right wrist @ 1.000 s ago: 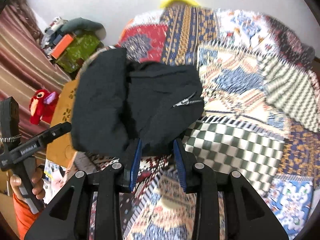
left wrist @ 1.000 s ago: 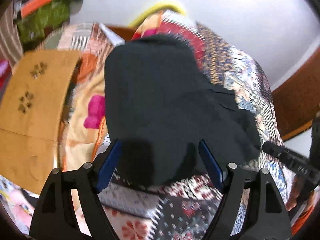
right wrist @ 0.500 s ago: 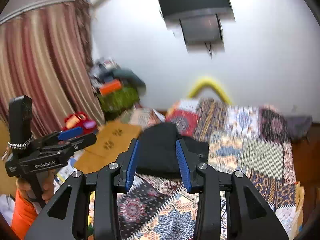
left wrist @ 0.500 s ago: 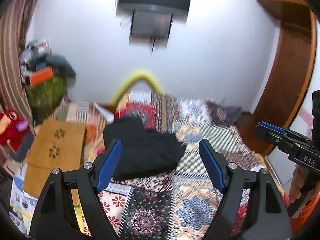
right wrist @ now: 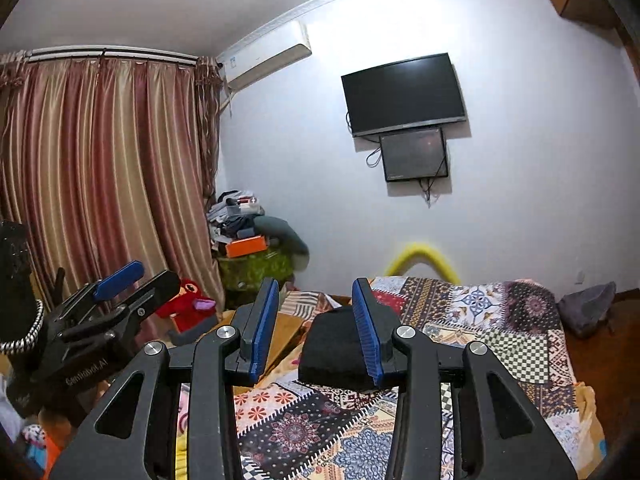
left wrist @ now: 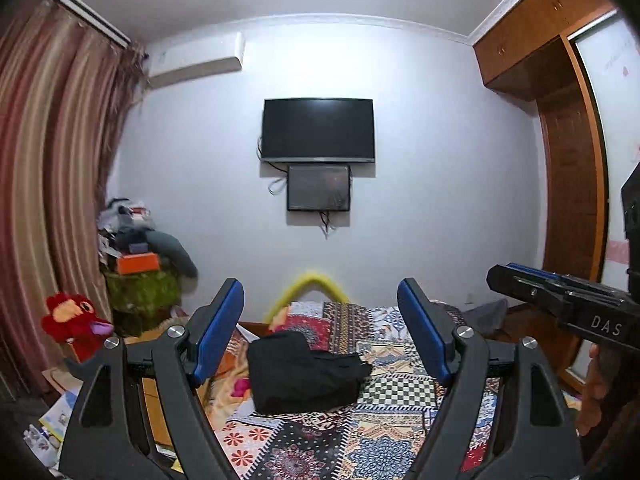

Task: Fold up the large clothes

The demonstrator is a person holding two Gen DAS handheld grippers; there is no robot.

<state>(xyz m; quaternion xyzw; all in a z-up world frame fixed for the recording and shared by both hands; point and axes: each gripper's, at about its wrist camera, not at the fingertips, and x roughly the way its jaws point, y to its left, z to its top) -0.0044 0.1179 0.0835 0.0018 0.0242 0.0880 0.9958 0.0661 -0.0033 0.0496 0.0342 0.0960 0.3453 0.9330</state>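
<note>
A black garment [left wrist: 302, 372] lies folded in a compact pile on the patchwork bedspread [left wrist: 384, 396], far from both grippers; it also shows in the right wrist view [right wrist: 334, 352], partly behind my right finger. My left gripper [left wrist: 320, 332] is open and empty, raised well above the bed and looking level across the room. My right gripper [right wrist: 314, 328] is open and empty, also raised. Each gripper shows at the edge of the other's view: the right one [left wrist: 560, 300] and the left one [right wrist: 116, 292].
A wall TV [left wrist: 318, 130] hangs opposite, with a smaller screen [left wrist: 319, 188] under it. Striped curtains [right wrist: 100, 184] fill the left. A clutter pile [left wrist: 140, 264], a red plush toy [left wrist: 74, 320] and a wooden board [right wrist: 286, 332] stand left of the bed. A wardrobe [left wrist: 568, 200] stands right.
Both grippers have lifted away from the black garment and tilted up from looking down at it to looking across the room. The garment stays on the bed.
</note>
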